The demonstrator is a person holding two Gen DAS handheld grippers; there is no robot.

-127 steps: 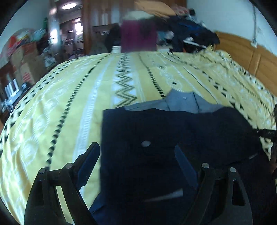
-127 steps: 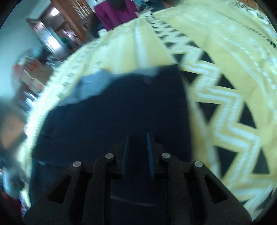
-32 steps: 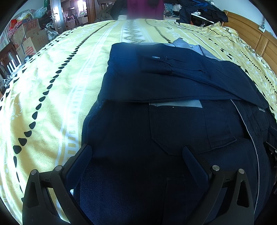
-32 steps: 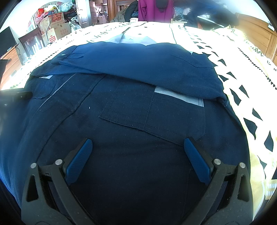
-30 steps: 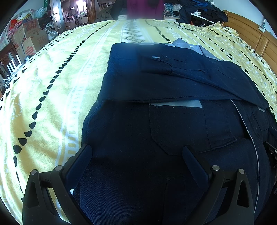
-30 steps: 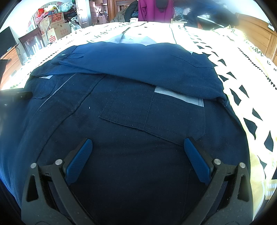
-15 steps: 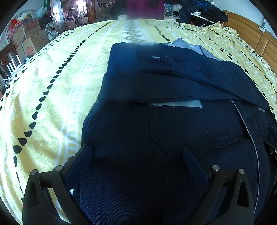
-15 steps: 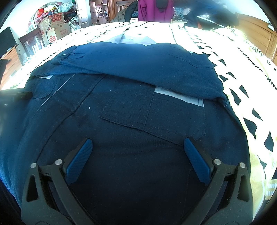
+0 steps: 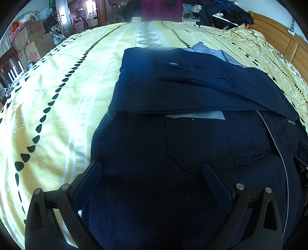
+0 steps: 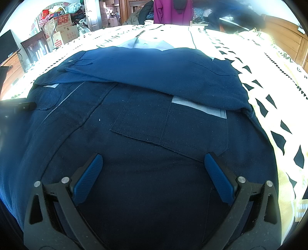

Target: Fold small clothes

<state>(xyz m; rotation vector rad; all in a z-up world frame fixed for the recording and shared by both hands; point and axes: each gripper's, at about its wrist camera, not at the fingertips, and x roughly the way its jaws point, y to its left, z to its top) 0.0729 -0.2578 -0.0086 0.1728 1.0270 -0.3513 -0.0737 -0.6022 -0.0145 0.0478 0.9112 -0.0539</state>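
Dark navy shirt (image 9: 192, 92) spread flat on a yellow patterned bedspread (image 9: 63, 92), seen from two cameras low at its near hem. Far half, with both sleeves, already doubled over toward the viewer, so a straight folded edge crosses the middle of the garment. Buttoned cuff (image 9: 174, 72) lying on top of that folded layer. Pale grey collar lining (image 9: 211, 51) poking out beyond the far edge.

Left gripper (image 9: 152, 178) poised low over the near left part of the shirt, fingers spread wide, nothing between them. Right gripper (image 10: 153, 171) likewise wide apart and empty, over the near right part. Probably placed this way to take the two near corners of the hem for the next fold away from the viewer; contact with the cloth impossible to confirm from these angles.

Fabric thick, matte, twill-like, dusted with pale lint. Chest pocket (image 10: 169, 127) stitched on the exposed lower layer, topped by a light grey reflective strip (image 10: 198, 106) half hidden under the folded edge. Thin pale piping line (image 9: 277, 152) running down the front beside the placket. Near hem falling out of sight below both cameras.

Beyond the bed: cardboard boxes (image 10: 63, 30), a magenta garment (image 10: 173, 11) hanging, a wooden headboard (image 9: 284, 38) at right.
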